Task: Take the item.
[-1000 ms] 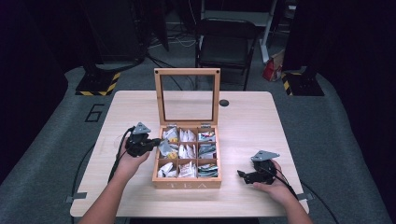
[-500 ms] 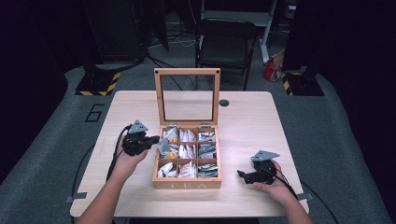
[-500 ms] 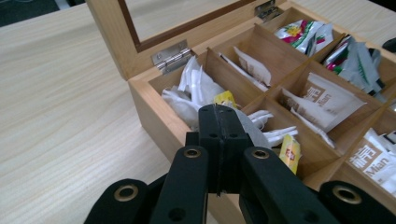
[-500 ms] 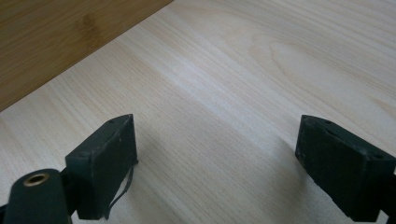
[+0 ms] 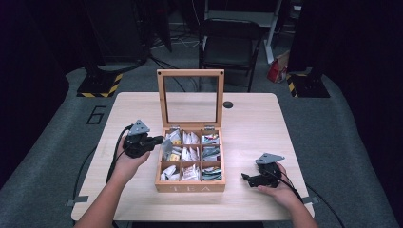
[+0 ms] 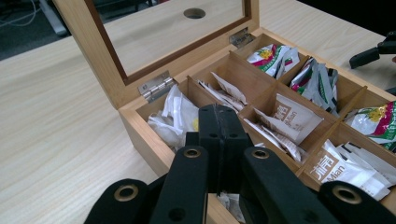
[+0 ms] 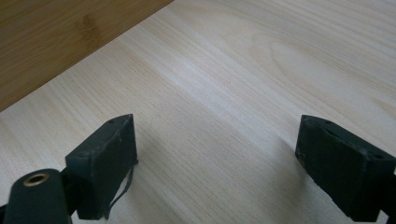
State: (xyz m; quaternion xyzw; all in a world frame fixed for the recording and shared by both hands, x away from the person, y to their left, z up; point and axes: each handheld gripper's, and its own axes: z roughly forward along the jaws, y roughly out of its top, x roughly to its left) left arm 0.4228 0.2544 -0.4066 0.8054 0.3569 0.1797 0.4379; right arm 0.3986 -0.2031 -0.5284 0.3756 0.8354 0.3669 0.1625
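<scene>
Pale wood-grain tabletop [image 5: 247, 118] fills the lit area, dark floor around it. Nearest, the right gripper [image 5: 253, 179] rests on the table right of the box, jaws spread wide on nothing. The open nine-compartment wooden tea box [image 5: 190, 187] sits centre, its cells stuffed with white and green paper tea sachets. At its left edge the left gripper [image 6: 219, 126] has jaws pressed together; since a second ago a grey-white sachet [image 5: 167, 147] has risen slightly above the far-left cell, apparently pinched, suggesting one packet is being drawn out. Farthest, the glass-paned lid [image 5: 190, 95] stands upright.
</scene>
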